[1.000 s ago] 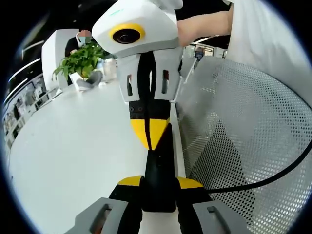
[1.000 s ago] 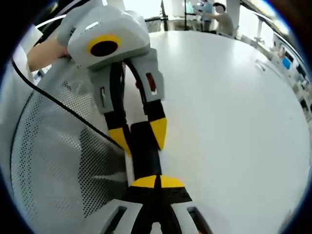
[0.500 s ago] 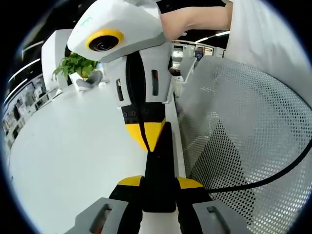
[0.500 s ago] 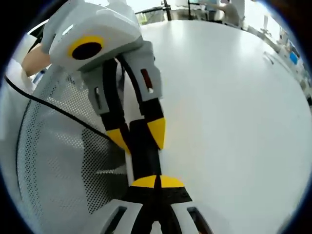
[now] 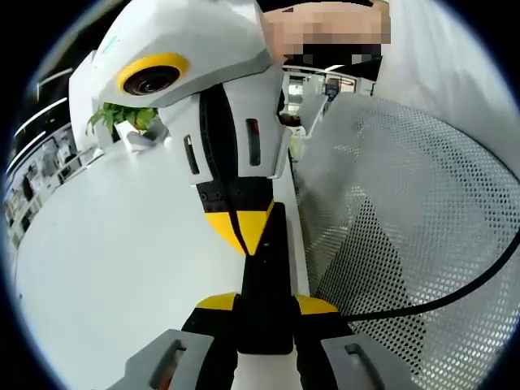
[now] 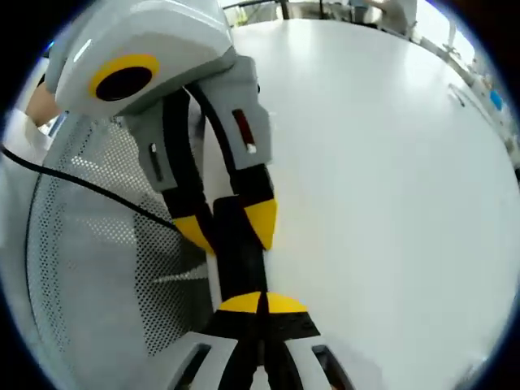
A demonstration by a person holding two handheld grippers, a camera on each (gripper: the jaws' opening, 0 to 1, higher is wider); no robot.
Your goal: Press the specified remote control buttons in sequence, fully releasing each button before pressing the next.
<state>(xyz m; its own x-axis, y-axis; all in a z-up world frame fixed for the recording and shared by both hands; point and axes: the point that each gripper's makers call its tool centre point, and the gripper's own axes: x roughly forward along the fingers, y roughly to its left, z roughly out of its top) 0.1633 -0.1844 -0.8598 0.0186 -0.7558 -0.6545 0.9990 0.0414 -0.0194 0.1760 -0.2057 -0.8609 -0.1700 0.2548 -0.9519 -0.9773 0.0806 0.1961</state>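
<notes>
- Left gripper view: your left gripper (image 5: 265,305) has its jaws clamped on the near end of the black remote (image 5: 266,276), held over the edge of the white table (image 5: 106,244). The right gripper (image 5: 244,236) comes in from the far side, yellow tips together and down on the remote's far end. You look mid-press; next, lift fully clear before the following button.
- This view adds a potted plant (image 5: 122,118) far left and a mesh chair (image 5: 406,236) to the right.
- Right gripper view: your right gripper (image 6: 262,307) has its jaws closed, gripping nothing, tips on the remote (image 6: 238,252). The left gripper (image 6: 223,227) grips the remote's far end. The buttons are hidden; here the broad bare table (image 6: 390,187) shows.
</notes>
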